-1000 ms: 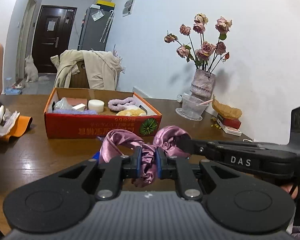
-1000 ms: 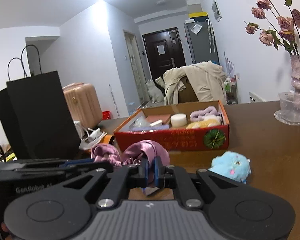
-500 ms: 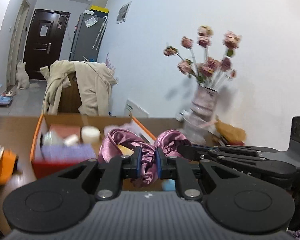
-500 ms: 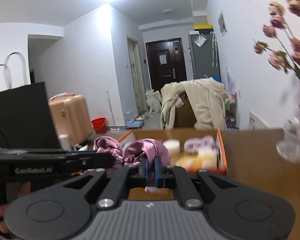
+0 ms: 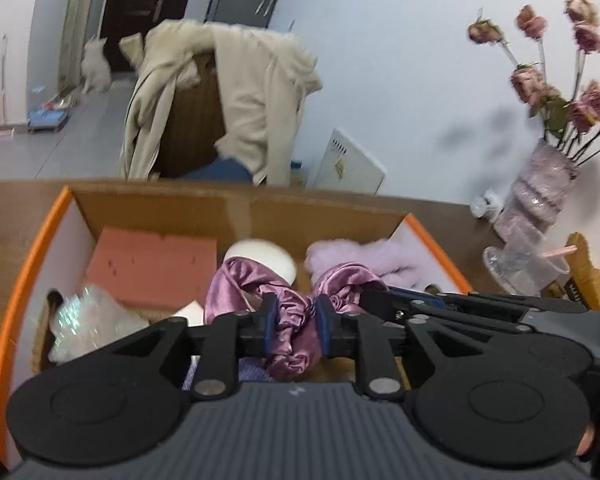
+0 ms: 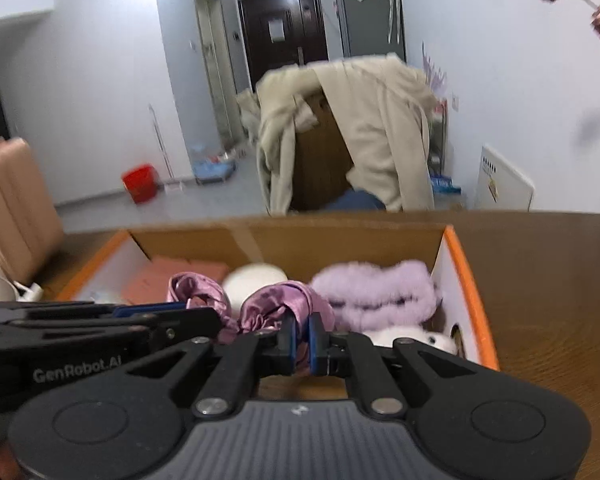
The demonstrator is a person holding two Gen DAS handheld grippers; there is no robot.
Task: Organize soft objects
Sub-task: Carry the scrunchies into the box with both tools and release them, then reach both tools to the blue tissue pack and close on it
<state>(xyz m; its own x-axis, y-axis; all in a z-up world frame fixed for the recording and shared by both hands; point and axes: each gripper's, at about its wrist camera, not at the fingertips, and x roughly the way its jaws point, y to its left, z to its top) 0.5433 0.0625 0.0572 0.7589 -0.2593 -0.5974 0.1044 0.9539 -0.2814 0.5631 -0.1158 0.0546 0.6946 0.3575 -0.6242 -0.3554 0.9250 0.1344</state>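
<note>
Purple satin, bunched and shiny: that's the scrunchie, and I've got it pinched from both sides at once. My left gripper is clamped on its gathered middle, blue pads pressed into the fabric with folds spilling above and below. My right gripper is closed down on another bit of the same scrunchie, fingers nearly meeting with just a sliver of satin between them. In the left view the right tool reaches in from the side, its tip right against the satin; in the right view the left tool does the same from the other side.

The scrunchie hangs above the open cardboard box with the orange rim, not resting on anything inside. Down in the box I can see a pink sponge block toward the left, a white round puff just behind the satin, a fluffy lilac scrunchie toward the right wall, and a crinkly clear bag in the near left corner. The box sits on the brown wooden table. Off to the right stands a vase of dried roses, and beyond the table a beige coat is draped over a chair.
</note>
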